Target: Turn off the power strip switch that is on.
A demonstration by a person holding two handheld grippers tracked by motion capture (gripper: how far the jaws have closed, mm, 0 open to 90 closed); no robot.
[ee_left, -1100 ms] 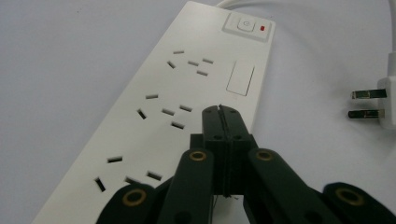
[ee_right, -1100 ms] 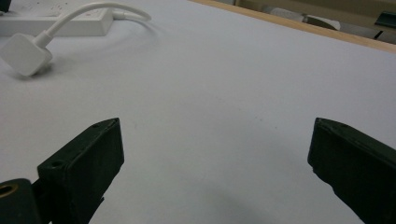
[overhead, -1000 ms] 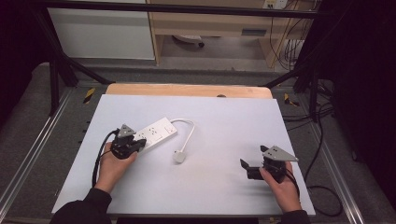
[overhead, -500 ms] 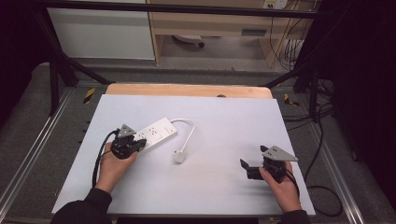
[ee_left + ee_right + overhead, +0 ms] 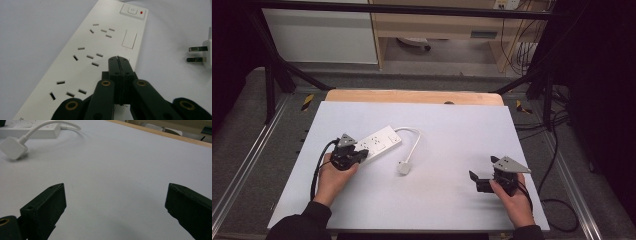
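On the white table (image 5: 452, 130), at about nine o'clock from its middle, lies the white power strip (image 5: 379, 142), angled from seven o'clock up toward one o'clock. The left gripper (image 5: 357, 155) sits over the strip's near end, its jaws pressed flat together with nothing between them; in the left gripper view the closed tips (image 5: 119, 65) lie over the strip's top face (image 5: 100, 50) beside the middle row of sockets, though whether they actually touch the plastic cannot be made out. That view cuts the strip off at the lower left corner, and the gripper's linkage hides part of its near end. The switch (image 5: 133, 11) with its red mark lies at twelve o'clock, at the far end.

From that far end the white cable (image 5: 414, 142) curls round to the plug (image 5: 403, 167), which lies near the table's middle, apart from the strip. In the left gripper view the plug (image 5: 207, 53) is cut off by the right edge, two pins showing.

At four o'clock on the table, well apart from the strip, the right gripper (image 5: 479, 181) rests in the person's hand with jaws spread wide and empty; its own view shows bare tabletop (image 5: 120, 182) between them.
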